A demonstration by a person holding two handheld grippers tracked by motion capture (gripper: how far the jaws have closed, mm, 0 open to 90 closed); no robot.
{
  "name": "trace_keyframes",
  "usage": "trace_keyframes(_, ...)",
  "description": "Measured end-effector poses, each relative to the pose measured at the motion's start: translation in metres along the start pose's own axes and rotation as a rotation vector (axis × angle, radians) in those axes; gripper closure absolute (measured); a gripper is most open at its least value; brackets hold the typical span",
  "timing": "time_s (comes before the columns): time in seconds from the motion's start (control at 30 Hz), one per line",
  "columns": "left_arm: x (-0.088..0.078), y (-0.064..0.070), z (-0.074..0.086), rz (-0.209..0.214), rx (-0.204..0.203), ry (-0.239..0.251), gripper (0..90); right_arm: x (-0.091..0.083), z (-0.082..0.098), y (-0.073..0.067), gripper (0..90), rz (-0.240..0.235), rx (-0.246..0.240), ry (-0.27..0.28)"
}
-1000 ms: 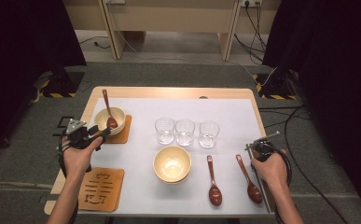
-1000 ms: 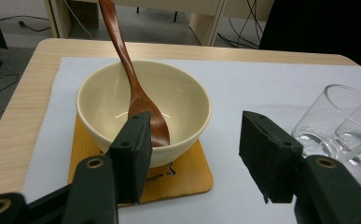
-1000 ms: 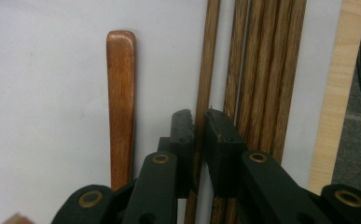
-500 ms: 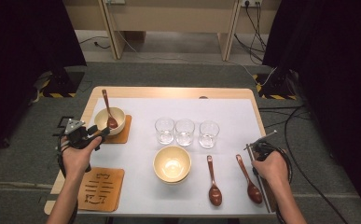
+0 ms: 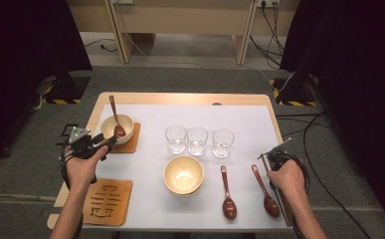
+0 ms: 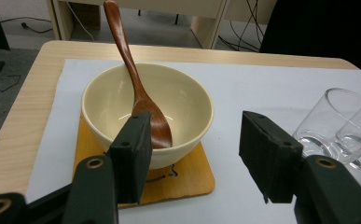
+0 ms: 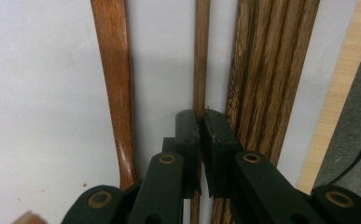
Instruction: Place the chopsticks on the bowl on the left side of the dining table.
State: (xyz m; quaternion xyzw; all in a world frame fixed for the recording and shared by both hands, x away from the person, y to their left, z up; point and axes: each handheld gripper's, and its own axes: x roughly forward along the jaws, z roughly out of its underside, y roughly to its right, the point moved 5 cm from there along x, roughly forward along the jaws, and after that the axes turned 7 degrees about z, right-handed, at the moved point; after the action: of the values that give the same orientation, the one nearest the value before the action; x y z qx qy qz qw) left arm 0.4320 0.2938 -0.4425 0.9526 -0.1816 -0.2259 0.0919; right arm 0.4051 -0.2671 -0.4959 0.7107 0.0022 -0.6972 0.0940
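My right gripper [image 7: 202,123] points down at the white mat, and its jaws have just been closing; they now pinch a single thin wooden chopstick [image 7: 200,56]. More chopsticks [image 7: 267,70] lie bundled just to its right, and a brown spoon handle [image 7: 117,84] lies to its left. From above, that right gripper [image 5: 269,158] sits at the table's right edge. My left gripper [image 6: 194,140] stands open and empty, just in front of a cream bowl [image 6: 122,98] holding a wooden spoon [image 6: 136,84] on an orange coaster [image 6: 187,175].
Three clear glasses [image 5: 197,141] stand in a row mid-table. In front of them sits a second cream bowl [image 5: 183,174]. Two brown spoons [image 5: 228,194] lie to its right. An empty patterned coaster [image 5: 108,201] lies front left. The table edge [image 7: 341,93] runs close beside the chopsticks.
The right hand has settled slightly lower at the right edge of the table. The left hand and the objects on the table have stayed put.
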Motion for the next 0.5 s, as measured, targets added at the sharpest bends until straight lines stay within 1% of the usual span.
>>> trace_keyframes(0.03,-0.0001,0.0000,0.0001,0.000,0.000,0.000,43.5,-0.0001,-0.0001,0.0004,85.7,-0.003,0.003,-0.006)
trace_keyframes(0.2,-0.0004,-0.0005,0.0000,-0.001,-0.001,0.002,43.5,-0.0009,-0.0002,0.0014,85.7,-0.023,0.017,-0.002)
trace_keyframes(0.23,-0.0005,-0.0007,0.0000,-0.002,-0.002,0.003,43.5,-0.0008,-0.0009,0.0018,85.7,-0.031,0.017,0.014)
trace_keyframes(0.3,-0.0006,-0.0010,0.0001,-0.003,-0.002,0.003,43.5,-0.0024,-0.0018,0.0025,85.7,-0.030,0.012,0.027)
trace_keyframes(0.33,-0.0005,-0.0010,0.0002,-0.002,-0.003,0.004,43.5,-0.0037,-0.0028,0.0015,85.7,-0.033,0.018,0.037)
trace_keyframes(0.4,-0.0004,-0.0011,0.0004,-0.002,-0.003,0.003,43.5,-0.0054,-0.0045,0.0002,85.7,-0.051,0.010,0.049)
trace_keyframes(0.5,-0.0008,-0.0007,0.0008,0.000,-0.002,0.002,43.5,-0.0086,-0.0082,-0.0016,85.7,-0.053,0.009,0.073)
